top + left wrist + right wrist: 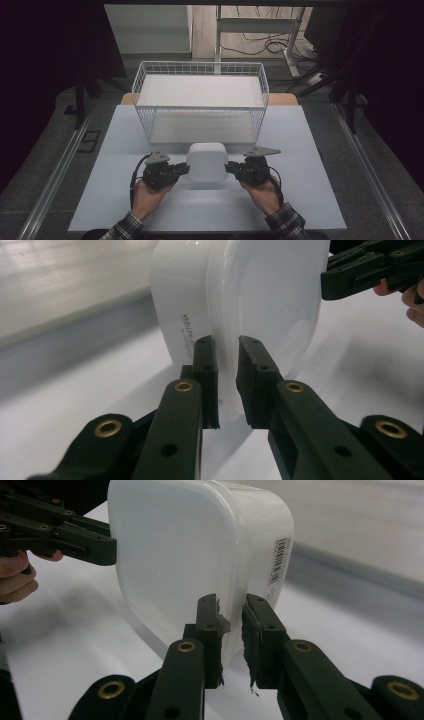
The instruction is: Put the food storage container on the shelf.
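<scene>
So, both grippers clamped on the tub

Left gripper (183,170) and right gripper (231,167) pinch opposite rims of the white tub (207,164) at frame center; wire basket (200,70) sits directly above it.

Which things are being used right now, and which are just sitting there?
Being used:
- white lidded box, pinched by its rim on both sides
- left gripper
- right gripper

Just sitting there:
- white wire basket, behind the box
- table
- cables on the floor
</scene>
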{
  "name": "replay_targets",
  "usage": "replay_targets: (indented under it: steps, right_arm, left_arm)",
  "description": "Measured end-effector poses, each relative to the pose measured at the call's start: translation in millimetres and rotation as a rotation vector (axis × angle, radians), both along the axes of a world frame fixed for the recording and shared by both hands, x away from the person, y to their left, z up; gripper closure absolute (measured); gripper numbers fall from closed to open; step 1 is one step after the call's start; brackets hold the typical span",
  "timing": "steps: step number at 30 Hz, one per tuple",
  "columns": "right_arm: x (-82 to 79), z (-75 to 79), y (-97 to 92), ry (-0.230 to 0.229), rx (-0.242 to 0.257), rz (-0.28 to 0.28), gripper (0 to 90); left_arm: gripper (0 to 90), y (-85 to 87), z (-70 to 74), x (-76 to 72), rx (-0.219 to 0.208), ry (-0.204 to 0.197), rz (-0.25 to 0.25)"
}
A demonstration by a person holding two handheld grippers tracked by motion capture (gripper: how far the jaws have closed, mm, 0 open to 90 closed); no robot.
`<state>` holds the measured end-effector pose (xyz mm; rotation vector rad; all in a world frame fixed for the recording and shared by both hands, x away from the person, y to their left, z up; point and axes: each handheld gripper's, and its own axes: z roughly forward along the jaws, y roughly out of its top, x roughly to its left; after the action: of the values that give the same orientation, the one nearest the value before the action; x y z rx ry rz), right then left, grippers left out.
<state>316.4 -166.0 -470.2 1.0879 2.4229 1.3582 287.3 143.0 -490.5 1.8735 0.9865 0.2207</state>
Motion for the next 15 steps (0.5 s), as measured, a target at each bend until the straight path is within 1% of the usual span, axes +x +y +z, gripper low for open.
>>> replay_targets:
  steps: [3,6,10,13,15]
  right_arm:
    - [7.9,3.7,1.9,-0.016,0.002,-0.001,77.4]
    - [17.9,5.5,3.2,-0.023,0.007,-0.004,77.4]
    - [32.0,6.6,8.0,-0.027,0.008,-0.008,77.3]
    - [43.8,6.1,12.5,-0.024,0.002,-0.014,77.2]
    - [51.2,5.2,15.6,-0.024,-0.003,-0.018,77.0]
  left_arm:
    - [79.6,1.6,4.3,9.0,0.0,-0.011,0.002]
    - [79.6,3.6,8.0,19.5,0.004,-0.018,0.003]
    - [79.5,6.8,10.9,33.4,0.006,-0.02,0.018]
    - [79.5,9.1,10.5,43.1,-0.002,-0.015,0.037]
    - [79.5,10.1,8.4,48.9,-0.009,-0.005,0.051]
